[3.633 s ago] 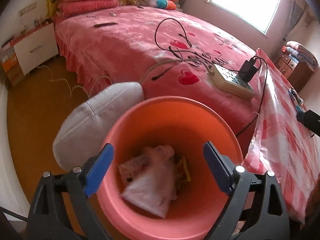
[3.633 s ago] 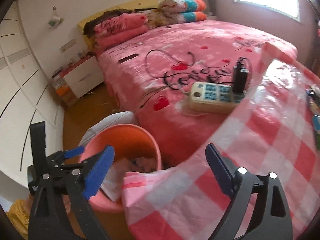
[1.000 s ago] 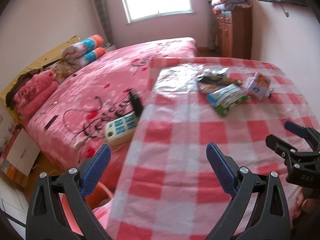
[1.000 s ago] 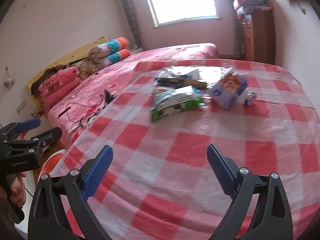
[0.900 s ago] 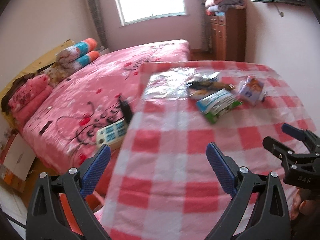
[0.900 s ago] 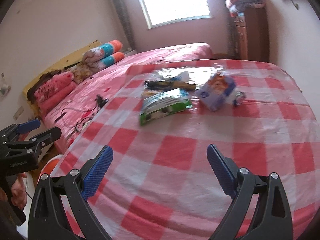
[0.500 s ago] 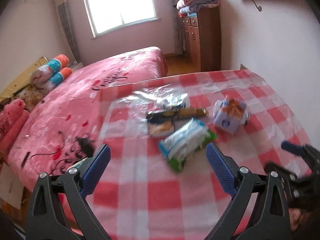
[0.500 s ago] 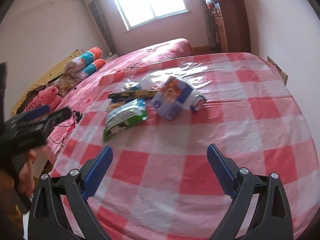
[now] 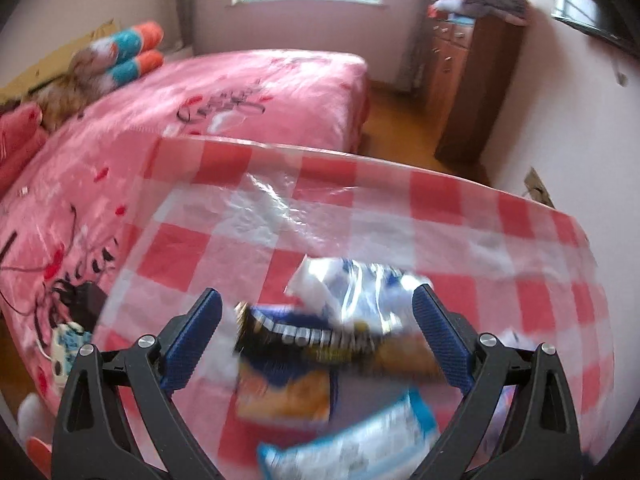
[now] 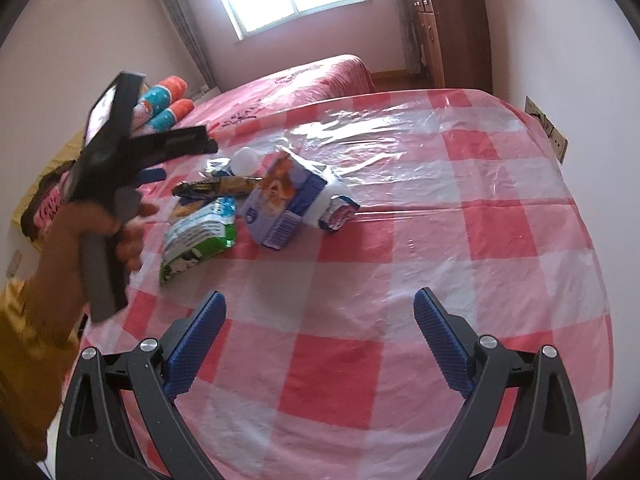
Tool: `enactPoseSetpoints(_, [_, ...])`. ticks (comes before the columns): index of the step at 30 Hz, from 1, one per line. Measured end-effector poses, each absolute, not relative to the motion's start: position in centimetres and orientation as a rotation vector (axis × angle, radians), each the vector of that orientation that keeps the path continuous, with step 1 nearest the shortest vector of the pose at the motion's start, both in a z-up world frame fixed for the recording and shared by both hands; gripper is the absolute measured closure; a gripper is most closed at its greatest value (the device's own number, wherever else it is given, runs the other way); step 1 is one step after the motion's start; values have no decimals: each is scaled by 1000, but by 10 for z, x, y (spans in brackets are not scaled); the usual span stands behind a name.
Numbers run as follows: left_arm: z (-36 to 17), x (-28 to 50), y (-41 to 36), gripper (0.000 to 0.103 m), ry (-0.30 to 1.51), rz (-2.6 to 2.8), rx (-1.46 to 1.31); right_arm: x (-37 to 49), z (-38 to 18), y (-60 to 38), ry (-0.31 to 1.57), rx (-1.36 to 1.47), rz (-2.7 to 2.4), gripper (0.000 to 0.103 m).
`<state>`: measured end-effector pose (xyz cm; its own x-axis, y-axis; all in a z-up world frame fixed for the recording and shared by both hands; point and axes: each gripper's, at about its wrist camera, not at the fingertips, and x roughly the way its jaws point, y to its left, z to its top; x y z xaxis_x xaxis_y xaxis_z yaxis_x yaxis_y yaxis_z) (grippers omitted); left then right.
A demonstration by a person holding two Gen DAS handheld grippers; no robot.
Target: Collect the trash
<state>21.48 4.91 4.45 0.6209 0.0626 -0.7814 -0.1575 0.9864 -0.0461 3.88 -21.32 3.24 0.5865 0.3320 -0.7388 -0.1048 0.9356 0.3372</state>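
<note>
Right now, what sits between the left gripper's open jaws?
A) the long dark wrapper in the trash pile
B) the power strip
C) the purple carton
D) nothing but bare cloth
A: in the left wrist view the left gripper has its jaws spread over the long dark wrapper, not yet closed.

A red-and-white checked tablecloth covers the table. On it, near its far left corner: a green, white and blue packet, a lilac-blue carton with an orange picture, and a dark wrapper with yellow print. Beyond the tablecloth lies a pink bedspread with red hearts and black script, then a brown wooden cabinet.
</note>
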Motion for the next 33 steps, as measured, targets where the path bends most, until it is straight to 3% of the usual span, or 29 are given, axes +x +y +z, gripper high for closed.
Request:
enactPoseSetpoints(12, [21,252,56,8,1023,163,-87,60,19,-217,936,229,255,9])
enactPoseSetpoints(30, [17,87,10,13,1052,-221,27,82,20,-221,917,278,255,9])
enactPoseSetpoints(33, [30,60,11,13,974,-244,90,81,22,-220,908,280,276,9])
